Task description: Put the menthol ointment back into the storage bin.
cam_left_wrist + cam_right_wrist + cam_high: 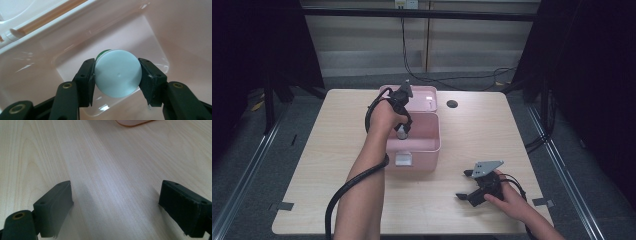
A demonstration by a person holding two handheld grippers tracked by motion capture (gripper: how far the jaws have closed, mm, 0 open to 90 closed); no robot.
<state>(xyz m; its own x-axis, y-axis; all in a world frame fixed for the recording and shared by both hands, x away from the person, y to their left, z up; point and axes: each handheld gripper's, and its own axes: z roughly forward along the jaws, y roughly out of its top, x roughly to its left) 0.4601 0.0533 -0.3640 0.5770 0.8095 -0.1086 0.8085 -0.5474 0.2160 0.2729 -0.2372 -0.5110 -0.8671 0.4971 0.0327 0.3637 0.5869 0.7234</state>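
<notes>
A pink plastic box (432,142) stands open in the middle of the table, its lid (428,98) folded back behind it. My left gripper (402,132) reaches down into the box and is shut on a small bottle with a pale blue round cap (117,73) and a green edge behind it. In the left gripper view the two black jaws press the cap from both sides above the box's pink floor (150,40). My right gripper (468,186) rests low over the table near the front right, jaws wide open with bare wood between them (117,195).
The light wooden table (327,165) has a dark round hole (452,104) at the back right. A white label (403,159) marks the box's front wall. A corner of the pink box (132,122) shows at the top of the right gripper view. Black cables trail from both grippers.
</notes>
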